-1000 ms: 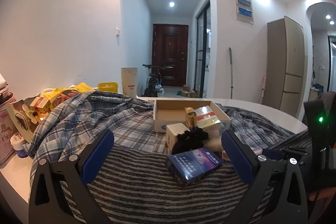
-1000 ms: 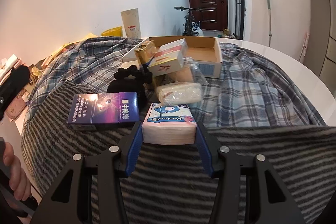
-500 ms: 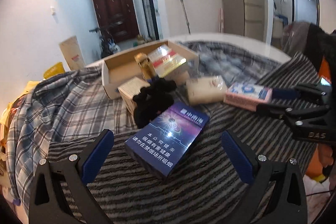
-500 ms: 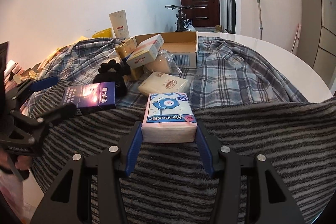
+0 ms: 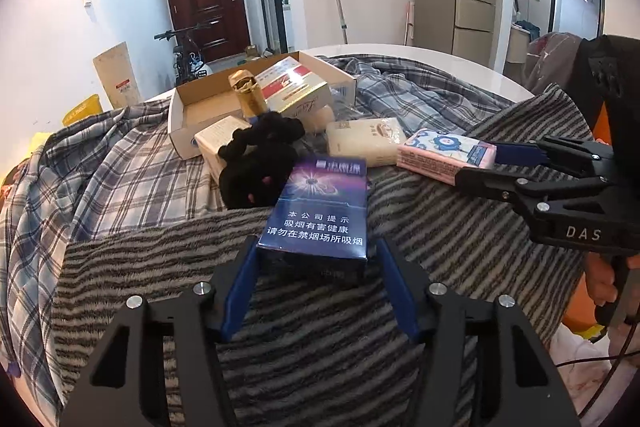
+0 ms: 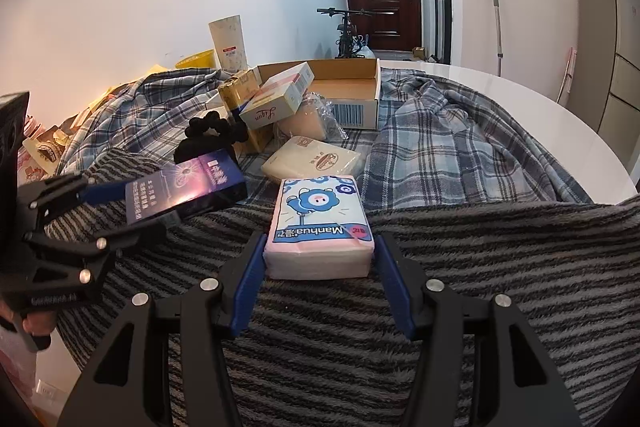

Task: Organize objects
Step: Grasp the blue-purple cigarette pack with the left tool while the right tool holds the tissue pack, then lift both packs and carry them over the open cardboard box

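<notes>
Two flat packs on striped cloth — purple-blue carton (image 5: 320,211), pink tissue pack (image 6: 320,227).

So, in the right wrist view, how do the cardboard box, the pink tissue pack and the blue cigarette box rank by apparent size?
1. Cardboard box, although farthest from the camera.
2 and 3. Pink tissue pack and blue cigarette box: they look similar, and the pack's nearness to the camera makes ranking unsure.
</notes>
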The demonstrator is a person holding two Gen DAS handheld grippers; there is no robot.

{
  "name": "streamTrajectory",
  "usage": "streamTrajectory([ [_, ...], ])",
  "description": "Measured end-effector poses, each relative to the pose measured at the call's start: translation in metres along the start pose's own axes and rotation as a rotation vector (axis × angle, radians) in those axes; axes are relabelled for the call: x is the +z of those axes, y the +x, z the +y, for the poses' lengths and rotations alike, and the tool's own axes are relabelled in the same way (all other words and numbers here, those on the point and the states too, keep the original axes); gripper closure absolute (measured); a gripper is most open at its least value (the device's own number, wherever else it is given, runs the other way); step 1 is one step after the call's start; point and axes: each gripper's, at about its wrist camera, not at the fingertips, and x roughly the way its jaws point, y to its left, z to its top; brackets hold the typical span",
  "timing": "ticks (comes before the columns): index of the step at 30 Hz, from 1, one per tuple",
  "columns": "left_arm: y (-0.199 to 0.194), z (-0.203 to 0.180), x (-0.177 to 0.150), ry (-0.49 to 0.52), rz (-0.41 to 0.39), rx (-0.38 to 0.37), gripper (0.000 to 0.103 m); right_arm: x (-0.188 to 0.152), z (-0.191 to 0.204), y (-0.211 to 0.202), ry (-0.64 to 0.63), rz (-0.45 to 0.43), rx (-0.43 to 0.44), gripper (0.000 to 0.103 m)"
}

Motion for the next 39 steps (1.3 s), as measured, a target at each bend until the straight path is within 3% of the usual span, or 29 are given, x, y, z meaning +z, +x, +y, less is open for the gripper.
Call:
streamTrajectory([
  [5,0.021,-0.001,0.018,-0.025,0.084,-0.053,0.041,0.002,0.003,0.001,-0.005,-0.001,0.001,0.049],
  [14,0.043,0.005,0.038,-0.056,0.113,-0.047,0.041,0.005,0.001,0.005,-0.004,-0.001,0.0,0.045],
  [16,0.047,0.004,0.039,-0.06,0.122,-0.049,0.049,0.006,0.0,0.007,-0.003,0.006,0.0,0.045],
  [19,0.049,0.003,0.039,-0.06,0.128,-0.054,0.05,0.006,-0.001,0.009,-0.004,0.012,0.001,0.045],
  [27,0.017,0.002,0.033,-0.092,0.021,-0.014,0.051,0.007,0.0,0.011,-0.008,0.016,-0.004,0.043],
  [34,-0.019,0.006,0.022,-0.156,-0.093,0.096,0.051,0.008,0.001,0.011,-0.015,0.012,-0.016,0.042],
  [37,-0.025,0.013,0.019,-0.2,-0.11,0.103,0.051,0.009,0.004,0.013,-0.026,0.013,-0.031,0.042],
  [38,-0.027,0.014,0.018,-0.207,-0.114,0.107,0.051,0.009,0.005,0.013,-0.03,0.012,-0.039,0.044],
  [39,-0.028,0.015,0.017,-0.213,-0.12,0.114,0.051,0.009,0.005,0.014,-0.034,0.012,-0.042,0.054],
])
